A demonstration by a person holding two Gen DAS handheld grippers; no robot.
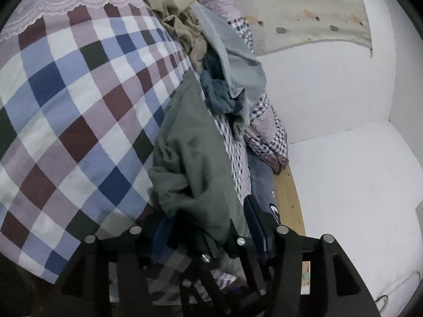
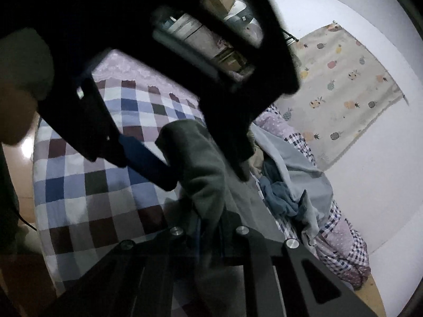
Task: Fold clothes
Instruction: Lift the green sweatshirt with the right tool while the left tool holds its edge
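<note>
Checked bedspread (image 1: 66,100) covers bed; white wall (image 1: 330,92) beside it; pineapple-print cloth (image 2: 343,84) hung on wall; wooden floor (image 2: 372,290).

Your left wrist camera looks along its fingers from close above the bed, facing the checked purple, blue and white bedspread (image 1: 79,105) and white wall beyond. Your right wrist camera looks past the left gripper (image 2: 203,155), close ahead. Both share the grey-green crumpled garment (image 1: 193,155) between the tongs
</note>
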